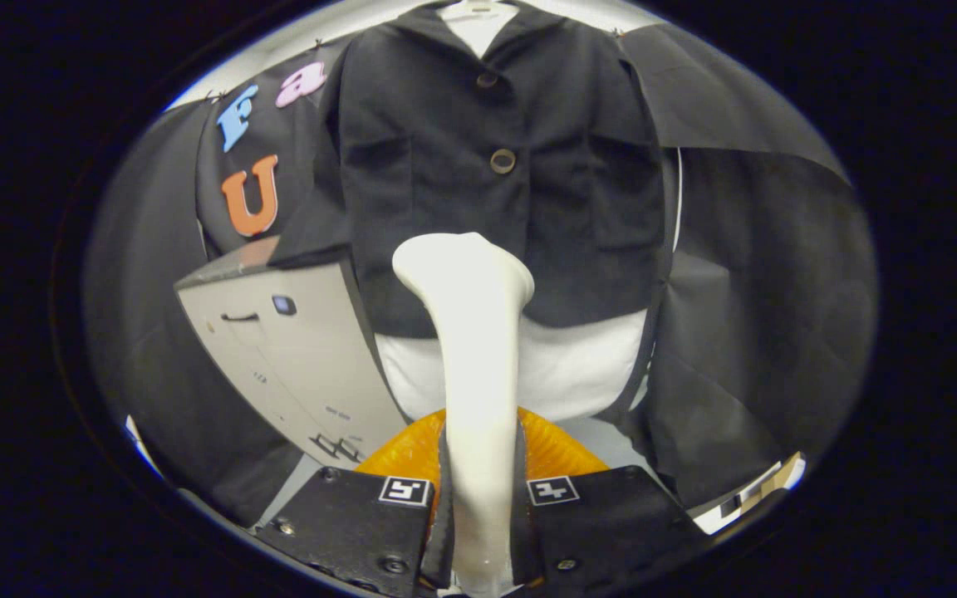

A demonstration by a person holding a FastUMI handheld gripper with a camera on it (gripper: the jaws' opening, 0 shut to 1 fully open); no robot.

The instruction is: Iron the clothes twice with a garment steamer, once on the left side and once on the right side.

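A white garment steamer (474, 365) stands upright between my fingers, its handle clamped by both black pads and its flared head rising ahead of them. My gripper (478, 498) is shut on that handle. Beyond the steamer head hangs a black buttoned jacket (495, 166) over a white garment (566, 365) on a hanger. The steamer head sits in front of the jacket's lower middle, near its hem; whether it touches the cloth I cannot tell. An orange ribbed part (557, 453) shows just behind the fingers at the steamer's base.
A grey box-like unit (296, 357) with a small blue button stands to the left of the jacket, close to the steamer. Black cloth walls hang on both sides. A pale surface edge (748, 498) shows low on the right.
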